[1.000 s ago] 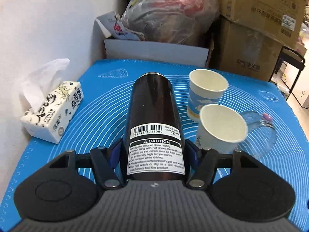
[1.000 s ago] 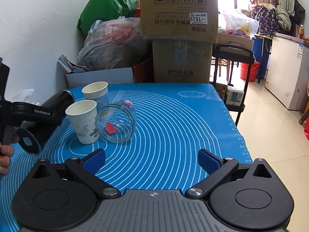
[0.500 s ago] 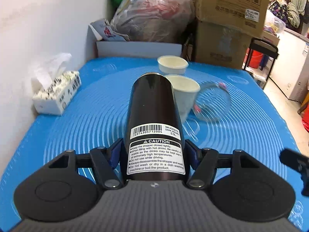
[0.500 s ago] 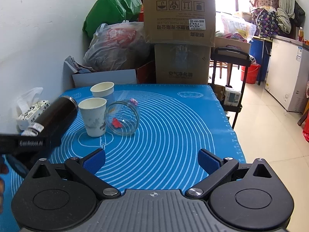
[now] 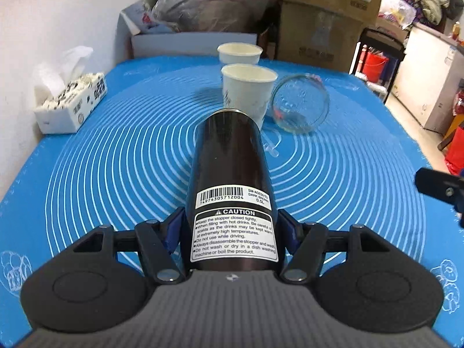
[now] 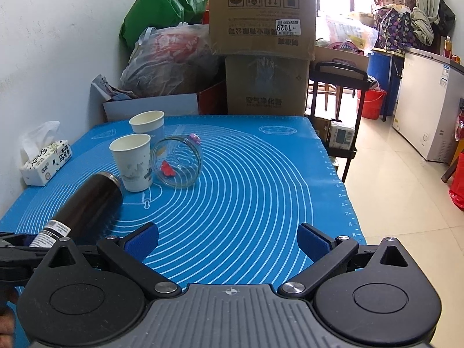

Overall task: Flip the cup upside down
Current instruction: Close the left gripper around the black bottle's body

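Note:
My left gripper [image 5: 230, 232] is shut on a dark brown thermos cup [image 5: 232, 179], gripping it near the labelled end and holding it nearly level above the blue mat [image 5: 116, 150]. The cup also shows in the right wrist view [image 6: 87, 203], pointing toward the paper cups. My right gripper [image 6: 227, 240] is open and empty above the mat's near edge, right of the left gripper.
Two upright paper cups [image 6: 133, 162] [image 6: 147, 124] and a glass jar lying on its side [image 6: 178, 162] sit mid-mat. A tissue box [image 6: 45, 162] is at the left by the wall. Cardboard boxes [image 6: 261, 43] and bags stand behind the table.
My left gripper has pulled back and swung with the thermos, so the paper cups and jar now lie farther ahead. The right gripper has drawn back slightly and stayed open.

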Tool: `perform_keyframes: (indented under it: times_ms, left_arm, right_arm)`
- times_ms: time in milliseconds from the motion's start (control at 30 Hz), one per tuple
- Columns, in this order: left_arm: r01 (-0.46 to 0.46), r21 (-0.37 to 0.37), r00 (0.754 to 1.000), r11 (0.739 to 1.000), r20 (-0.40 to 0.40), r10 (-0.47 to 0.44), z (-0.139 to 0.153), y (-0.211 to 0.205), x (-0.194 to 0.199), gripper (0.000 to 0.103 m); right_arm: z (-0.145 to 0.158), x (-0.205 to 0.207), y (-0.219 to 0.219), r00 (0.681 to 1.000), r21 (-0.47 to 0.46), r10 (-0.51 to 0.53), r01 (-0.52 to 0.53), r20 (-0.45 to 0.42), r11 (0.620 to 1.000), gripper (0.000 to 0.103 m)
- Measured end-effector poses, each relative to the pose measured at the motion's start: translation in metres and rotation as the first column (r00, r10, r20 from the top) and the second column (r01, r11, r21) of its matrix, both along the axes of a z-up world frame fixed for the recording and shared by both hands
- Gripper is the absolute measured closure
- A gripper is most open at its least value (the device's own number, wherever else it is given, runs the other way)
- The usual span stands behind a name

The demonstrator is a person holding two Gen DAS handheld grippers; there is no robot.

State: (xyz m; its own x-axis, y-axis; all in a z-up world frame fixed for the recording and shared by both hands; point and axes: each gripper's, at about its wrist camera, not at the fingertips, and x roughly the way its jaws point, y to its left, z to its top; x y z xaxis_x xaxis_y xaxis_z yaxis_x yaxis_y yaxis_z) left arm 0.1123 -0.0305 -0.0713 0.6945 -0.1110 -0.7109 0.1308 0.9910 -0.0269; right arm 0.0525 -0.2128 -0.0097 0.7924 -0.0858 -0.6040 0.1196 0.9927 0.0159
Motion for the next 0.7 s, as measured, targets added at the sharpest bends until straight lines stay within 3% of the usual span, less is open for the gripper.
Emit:
perform_keyframes:
  times_ms: [367,400,433,500,700]
  left_arm:
    - [-0.010,-0.011,1.000,1.000,-0.029,0.010,-0.0045,0.0033,0.0018,0.035]
    - [-0.011,-0.006,1.000,1.000,-0.022,0.011,-0.0030,0.0029,0.0013,0.031]
    - [-0.011,0.001,1.000,1.000,-0.016,0.011,-0.0017,0.0025,0.0011,0.020]
    - [-0.015,0.007,1.000,1.000,-0.008,0.015,-0.0003,0.0030,0.0006,0.014]
    - [-0.021,0.008,1.000,1.000,-0.022,0.021,-0.0012,0.0054,0.0010,0.014]
  right_arm:
    - [-0.0036,0.0008,0.0044,1.000,-0.018,0.016,-0.016,-0.018,1.000,0.000]
    - [-0.0037,0.0009,0.0047,1.000,-0.018,0.017,-0.017,-0.020,1.000,0.000]
    - [-0.0040,0.0008,0.0048,1.000,-0.018,0.018,-0.018,-0.020,1.000,0.000]
    - [-0.0040,0.0003,0.0056,1.000,-0.019,0.020,-0.021,-0.021,1.000,0.000]
    - [-0.0029,-0.0002,0.0092,0.999,-0.029,0.035,-0.036,-0.029,0.999,0.000]
